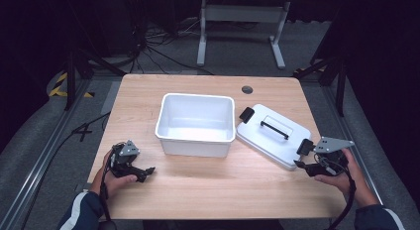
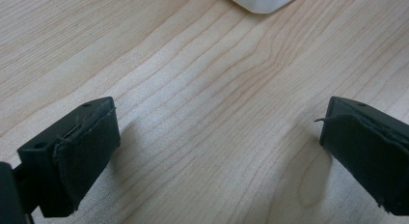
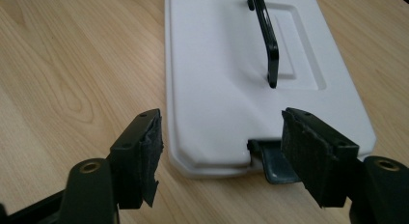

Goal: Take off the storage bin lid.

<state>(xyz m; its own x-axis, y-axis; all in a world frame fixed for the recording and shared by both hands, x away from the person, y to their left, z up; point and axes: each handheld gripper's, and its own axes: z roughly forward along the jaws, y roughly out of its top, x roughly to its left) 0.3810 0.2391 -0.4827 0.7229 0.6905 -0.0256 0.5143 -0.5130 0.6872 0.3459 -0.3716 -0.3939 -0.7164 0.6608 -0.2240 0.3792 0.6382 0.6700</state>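
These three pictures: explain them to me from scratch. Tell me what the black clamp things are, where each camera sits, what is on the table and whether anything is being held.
No robot is here. A person sits at a wooden table and holds a hand-operated two-jaw gripper in each hand: the left gripper and the right gripper.

The high view looks down on the table from above the person. The other two pictures come from small cameras riding on the grippers, looking out along their black padded jaws.

On the table stand an open white plastic bin and, to its right, the bin's white lid, lying flat with a black handle on top and black latches at its ends.

Nothing is held. The left gripper is open over bare wood. The right gripper is open too, its jaws standing either side of the lid's near end, by the near latch.
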